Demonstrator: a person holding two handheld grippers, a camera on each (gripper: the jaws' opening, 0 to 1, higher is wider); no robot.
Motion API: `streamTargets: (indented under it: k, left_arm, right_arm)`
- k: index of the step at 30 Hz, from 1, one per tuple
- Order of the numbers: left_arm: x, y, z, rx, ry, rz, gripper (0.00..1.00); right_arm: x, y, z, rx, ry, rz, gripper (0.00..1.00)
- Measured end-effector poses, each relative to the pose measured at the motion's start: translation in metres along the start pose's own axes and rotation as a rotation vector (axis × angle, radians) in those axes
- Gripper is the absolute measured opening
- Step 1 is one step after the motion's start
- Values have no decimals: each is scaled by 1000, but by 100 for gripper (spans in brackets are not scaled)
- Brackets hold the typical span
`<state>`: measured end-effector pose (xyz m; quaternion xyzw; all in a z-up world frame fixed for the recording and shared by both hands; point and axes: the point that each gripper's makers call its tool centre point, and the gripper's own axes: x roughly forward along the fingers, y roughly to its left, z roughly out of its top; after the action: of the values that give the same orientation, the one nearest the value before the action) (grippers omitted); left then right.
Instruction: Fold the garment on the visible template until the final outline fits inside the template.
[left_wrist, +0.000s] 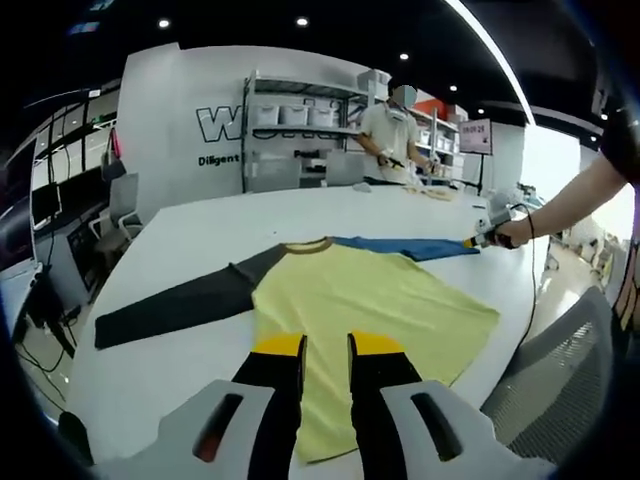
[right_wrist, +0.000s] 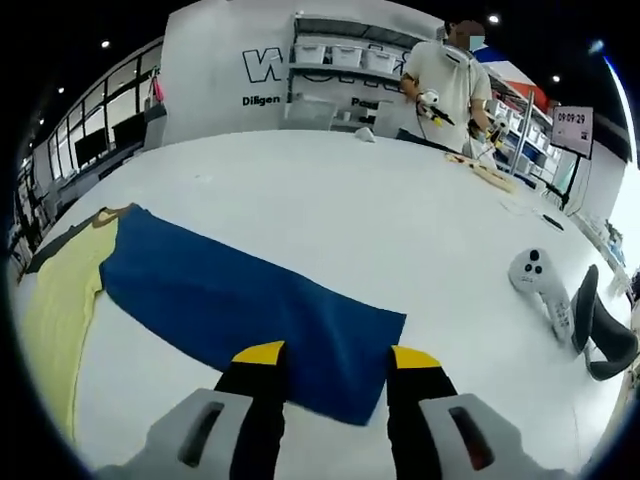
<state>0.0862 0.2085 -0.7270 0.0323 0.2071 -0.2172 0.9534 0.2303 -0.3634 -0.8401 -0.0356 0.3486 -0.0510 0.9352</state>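
A yellow shirt (left_wrist: 365, 300) lies flat on the white table (left_wrist: 190, 235), with a brown collar (left_wrist: 306, 246), a dark grey sleeve (left_wrist: 170, 305) stretched left and a blue sleeve (left_wrist: 415, 247) stretched right. My left gripper (left_wrist: 327, 352) is open low over the shirt's near hem, yellow cloth showing in its gap. My right gripper (left_wrist: 478, 240), held by a hand, sits at the blue sleeve's end. In the right gripper view, the right gripper (right_wrist: 335, 362) stands open astride the blue sleeve (right_wrist: 240, 300) near its cuff edge, the yellow body (right_wrist: 60, 290) off to the left.
A person (right_wrist: 445, 80) stands at the table's far side holding tools, shelves (left_wrist: 300, 130) behind. A white controller (right_wrist: 540, 280) and a black object (right_wrist: 600, 335) lie on the table to the right. A grey mesh chair (left_wrist: 560, 390) stands by the near right edge.
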Motion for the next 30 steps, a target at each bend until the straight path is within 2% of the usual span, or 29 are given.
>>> streamTargets:
  k: [2, 3, 7, 9, 13, 19, 22, 26, 30]
  left_arm:
    - [0, -2, -2, 53, 16, -2, 15]
    - [0, -4, -3, 59, 17, 1, 14]
    - [0, -7, -3, 39, 15, -12, 14]
    - [0, -8, -2, 46, 14, -13, 14]
    - [0, -8, -2, 42, 12, -10, 14]
    - [-1, -5, -2, 37, 14, -1, 14]
    - [-1, -3, -2, 36, 14, 7, 15]
    - [0, -2, -2, 29, 16, 6, 15]
    - [0, -3, -2, 33, 19, -3, 14]
  right_arm:
    - [0, -2, -2, 1, 9, -2, 32]
    - [2, -5, -2, 38, 6, -10, 32]
    - [4, -9, -2, 84, 8, -10, 30]
    - [5, -5, 0, 36, 9, -3, 28]
    - [6, -3, -1, 84, 1, 10, 23]
    - [5, -4, -1, 85, -3, -1, 23]
    - [6, -2, 0, 77, 1, 2, 18]
    - [5, 0, 0, 64, 3, -7, 6]
    - [7, -2, 0, 16, 39, -26, 0]
